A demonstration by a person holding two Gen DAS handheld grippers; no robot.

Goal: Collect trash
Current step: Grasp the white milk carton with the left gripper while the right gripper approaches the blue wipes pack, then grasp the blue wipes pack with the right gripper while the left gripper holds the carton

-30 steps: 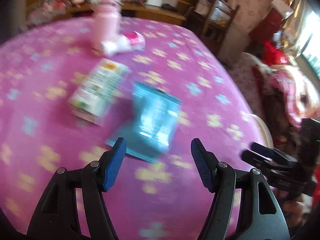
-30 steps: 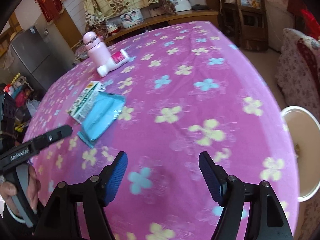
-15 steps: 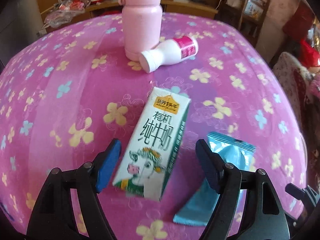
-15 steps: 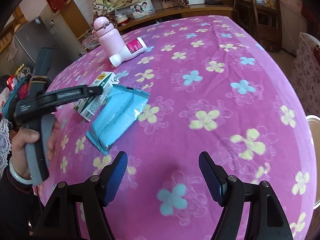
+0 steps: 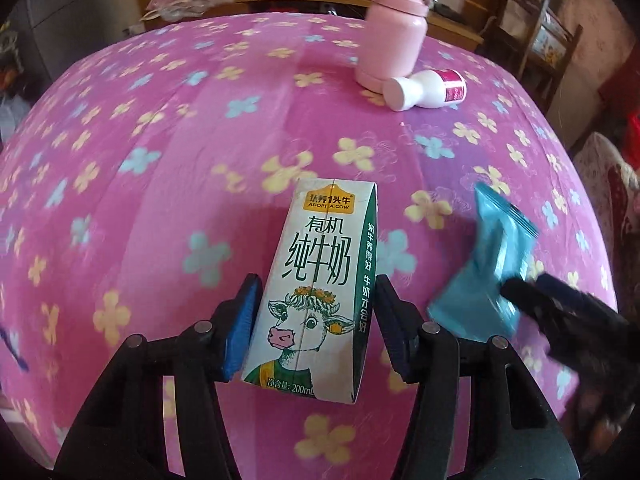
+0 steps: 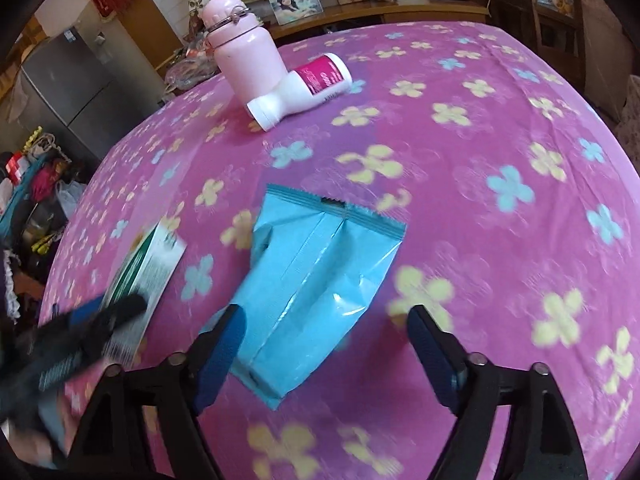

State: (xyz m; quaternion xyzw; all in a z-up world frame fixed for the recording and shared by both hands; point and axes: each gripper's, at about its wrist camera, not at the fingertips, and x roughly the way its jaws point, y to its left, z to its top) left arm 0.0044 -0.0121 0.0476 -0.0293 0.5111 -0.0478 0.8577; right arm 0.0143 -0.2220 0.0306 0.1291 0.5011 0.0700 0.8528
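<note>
A white and green milk carton [image 5: 320,240] with a cow picture lies flat on the pink flowered tablecloth [image 5: 160,160]. My left gripper [image 5: 316,282] straddles its near end, jaws closing, with both blue pads against the carton's sides. To its right a blue foil packet [image 6: 316,276] lies on the cloth, also seen in the left wrist view as a blurred packet [image 5: 484,272]. My right gripper [image 6: 326,314] is over the packet's near end, jaws opening, the pads not touching it. The blurred left gripper [image 6: 80,328] shows on the carton [image 6: 148,268].
At the far side stands a pink flask [image 5: 394,36], with a white bottle with a magenta label [image 5: 428,90] lying against its base. Both also show in the right wrist view: flask [image 6: 244,60], bottle [image 6: 304,88]. Shelves and chairs ring the table.
My left gripper swung from the blue packet to the milk carton and narrowed onto it. My right gripper travelled left across the cloth to the blue packet and spread wider.
</note>
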